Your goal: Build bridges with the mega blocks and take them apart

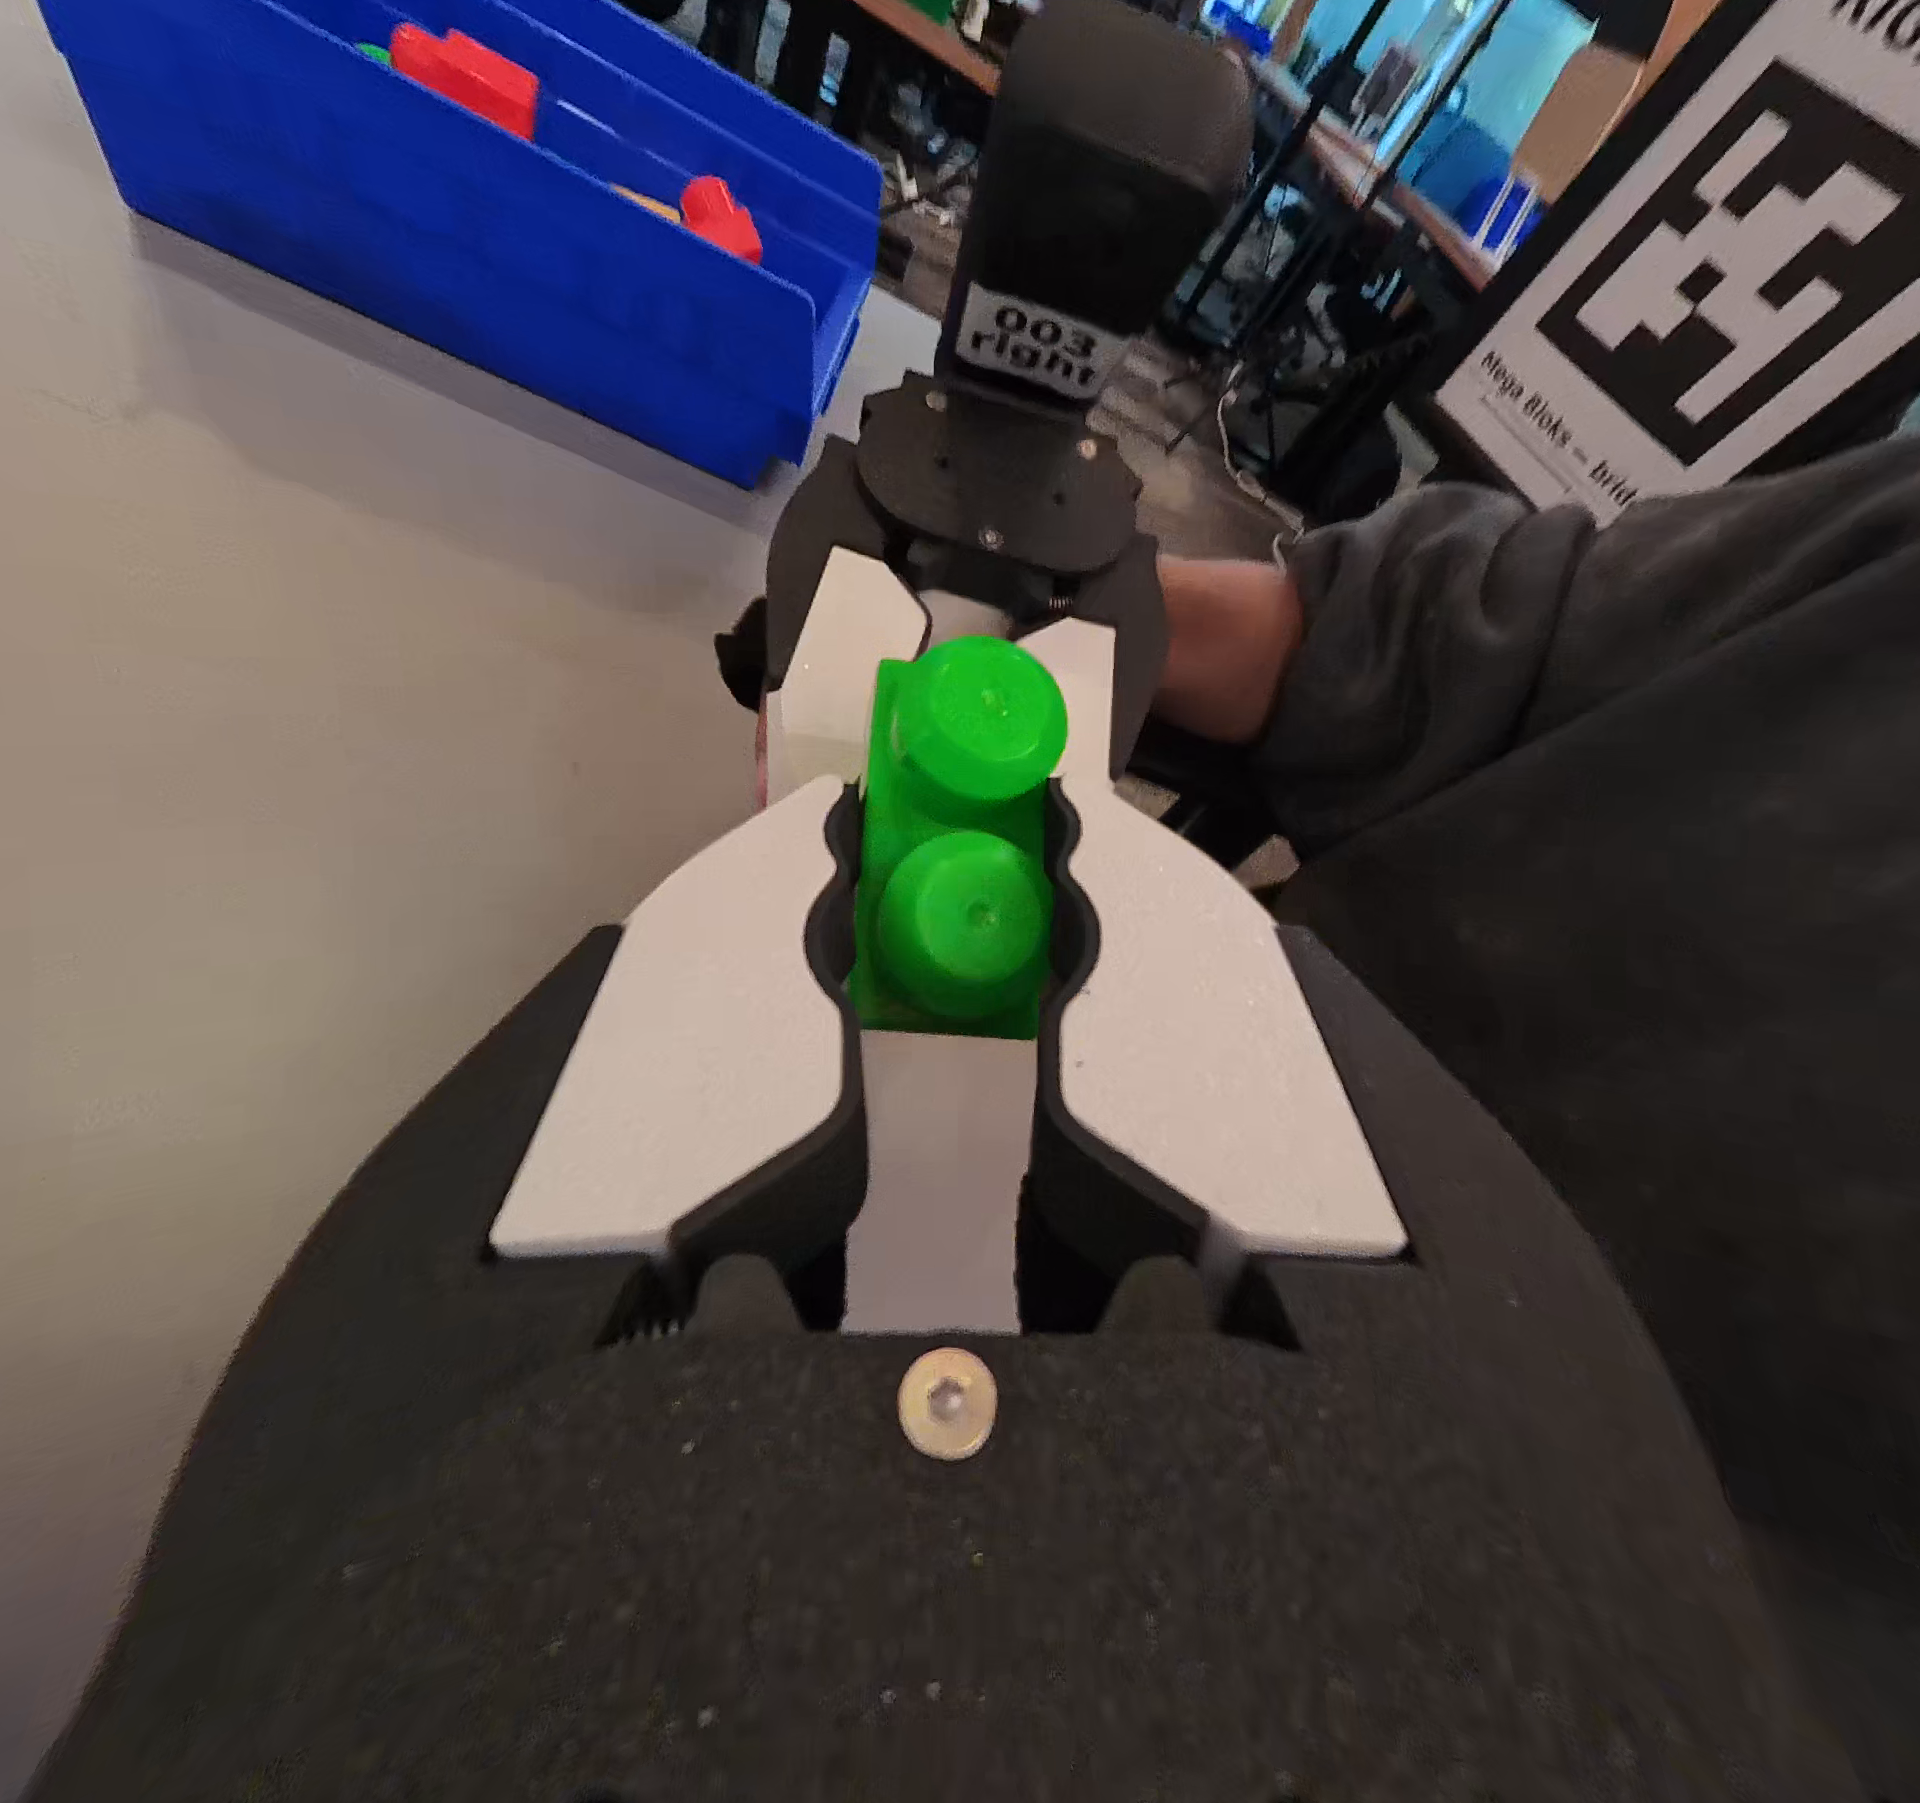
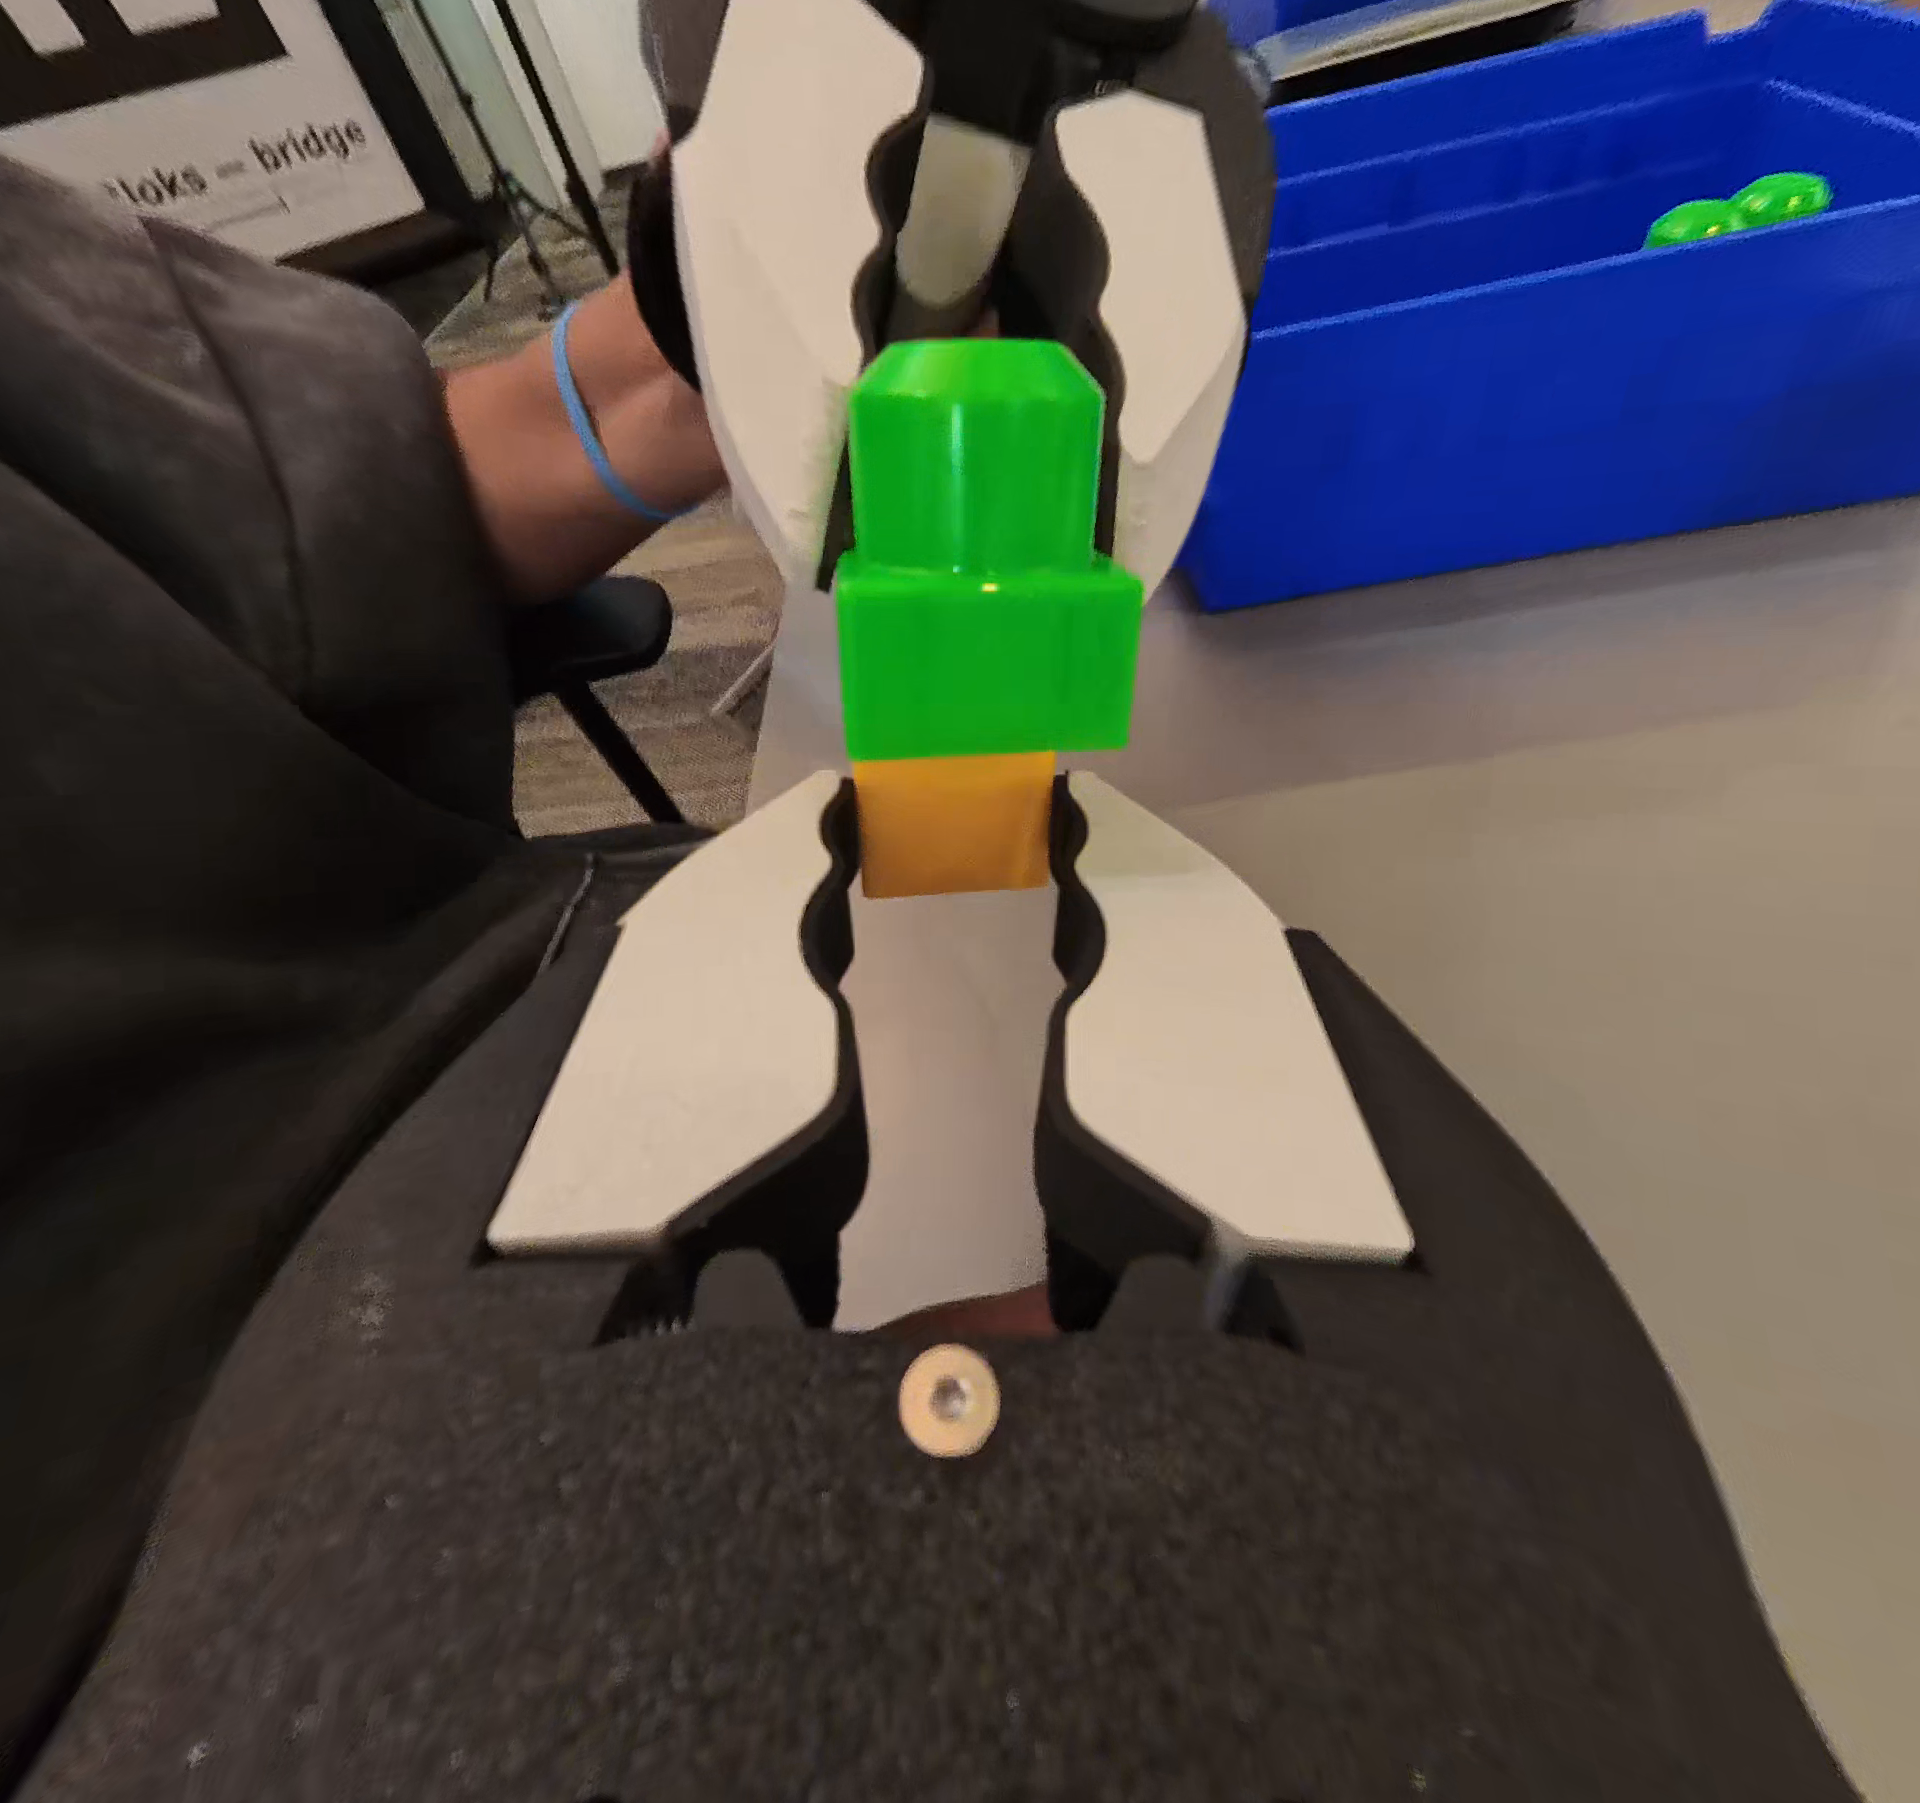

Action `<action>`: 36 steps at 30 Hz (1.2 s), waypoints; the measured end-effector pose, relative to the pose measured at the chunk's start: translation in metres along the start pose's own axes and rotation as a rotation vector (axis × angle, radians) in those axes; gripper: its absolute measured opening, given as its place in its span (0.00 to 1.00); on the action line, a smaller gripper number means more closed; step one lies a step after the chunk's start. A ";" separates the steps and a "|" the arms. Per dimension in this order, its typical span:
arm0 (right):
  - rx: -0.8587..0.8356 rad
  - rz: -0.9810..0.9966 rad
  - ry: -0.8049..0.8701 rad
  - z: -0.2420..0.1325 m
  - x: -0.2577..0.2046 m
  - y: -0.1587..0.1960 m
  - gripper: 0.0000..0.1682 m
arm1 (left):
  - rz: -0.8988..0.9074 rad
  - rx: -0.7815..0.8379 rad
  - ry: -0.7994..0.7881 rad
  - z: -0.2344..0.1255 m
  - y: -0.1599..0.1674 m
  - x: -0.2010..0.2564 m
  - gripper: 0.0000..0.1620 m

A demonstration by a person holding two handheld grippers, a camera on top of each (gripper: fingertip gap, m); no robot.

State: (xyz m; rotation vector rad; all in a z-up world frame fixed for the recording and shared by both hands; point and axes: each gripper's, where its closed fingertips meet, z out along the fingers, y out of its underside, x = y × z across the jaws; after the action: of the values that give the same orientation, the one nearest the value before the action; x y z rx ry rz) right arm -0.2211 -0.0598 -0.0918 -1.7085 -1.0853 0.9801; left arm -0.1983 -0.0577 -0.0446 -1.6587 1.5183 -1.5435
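In the left wrist view my left gripper (image 1: 948, 818) is shut on a green two-stud block (image 1: 961, 849), studs facing the camera. My right gripper (image 1: 951, 704) faces it from beyond, its white fingers (image 1: 831, 652) beside the block's far end. In the right wrist view my right gripper (image 2: 951, 808) is shut on an orange block (image 2: 951, 828). The green block (image 2: 982, 657) sits on top of the orange one. The left gripper (image 2: 971, 506) comes in from above and clamps the green block around its stud. The orange block is hidden in the left wrist view.
Blue bins (image 1: 436, 226) stand on the grey table (image 1: 260, 714) and hold red blocks (image 1: 468, 86). Another blue bin (image 2: 1558, 382) holds green blocks (image 2: 1735, 210). A black-and-white marker board (image 1: 1714, 226) stands nearby. A person's dark sleeve (image 1: 1610, 714) is close on the right. The grippers' ends are close to 5 cm from one another.
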 end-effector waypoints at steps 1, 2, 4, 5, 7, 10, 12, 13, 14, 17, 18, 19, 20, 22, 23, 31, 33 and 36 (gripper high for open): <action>-0.019 -0.008 -0.015 0.000 -0.002 0.002 0.21 | 0.019 -0.025 -0.006 0.000 0.002 0.002 0.20; -0.034 -0.014 -0.019 -0.001 -0.002 0.003 0.21 | 0.040 -0.045 -0.020 0.000 0.004 0.003 0.20; -0.089 -0.026 -0.034 -0.002 -0.004 0.009 0.21 | 0.080 -0.082 -0.055 0.002 0.008 0.003 0.20; -0.117 -0.041 -0.029 -0.003 -0.004 0.013 0.21 | 0.097 -0.105 -0.068 0.003 0.011 0.004 0.20; -0.179 -0.068 -0.014 -0.004 -0.003 0.022 0.21 | 0.146 -0.154 -0.096 0.005 0.017 0.003 0.20; -0.229 -0.092 -0.012 -0.009 -0.004 0.028 0.21 | 0.193 -0.199 -0.132 0.007 0.022 0.003 0.20; -0.367 -0.131 0.076 -0.016 0.011 0.048 0.21 | 0.201 -0.196 -0.123 0.005 0.020 0.007 0.20; -0.463 -0.175 0.172 -0.024 0.028 0.065 0.21 | 0.190 -0.164 -0.073 -0.001 0.013 0.016 0.20; -0.476 -0.155 0.173 -0.028 0.031 0.070 0.21 | 0.186 -0.135 -0.051 -0.010 0.006 0.022 0.19; -0.403 -0.117 0.178 -0.043 0.033 0.054 0.21 | 0.246 -0.130 -0.182 -0.034 -0.004 0.013 0.20; -0.414 -0.128 0.213 -0.050 0.039 0.051 0.21 | 0.243 -0.101 -0.170 -0.038 -0.009 0.017 0.20; -0.398 -0.132 0.242 -0.057 0.043 0.046 0.21 | 0.238 -0.056 -0.167 -0.041 -0.016 0.019 0.20; -0.363 -0.127 0.268 -0.063 0.047 0.040 0.21 | 0.229 -0.011 -0.183 -0.043 -0.022 0.016 0.19; -0.289 -0.114 0.326 -0.080 0.055 0.023 0.21 | 0.205 0.080 -0.320 -0.049 -0.036 -0.004 0.20; -0.252 -0.126 0.396 -0.094 0.063 0.012 0.21 | 0.195 0.136 -0.429 -0.056 -0.043 -0.020 0.19; 0.092 0.134 1.186 -0.316 0.129 -0.047 0.21 | 0.093 0.290 -0.842 -0.085 -0.034 -0.083 0.20; 0.087 0.297 1.206 -0.343 0.139 -0.032 0.21 | 0.069 0.235 -0.778 -0.073 -0.027 -0.085 0.20; -0.016 0.353 1.324 -0.379 0.174 -0.018 0.21 | 0.066 0.201 -0.740 -0.064 -0.023 -0.087 0.20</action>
State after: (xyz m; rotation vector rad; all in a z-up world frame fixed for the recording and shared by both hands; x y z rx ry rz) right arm 0.1751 0.0134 0.0173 -2.0169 0.0850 -0.1134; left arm -0.2277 0.0488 -0.0435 -1.7545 0.9725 -0.8488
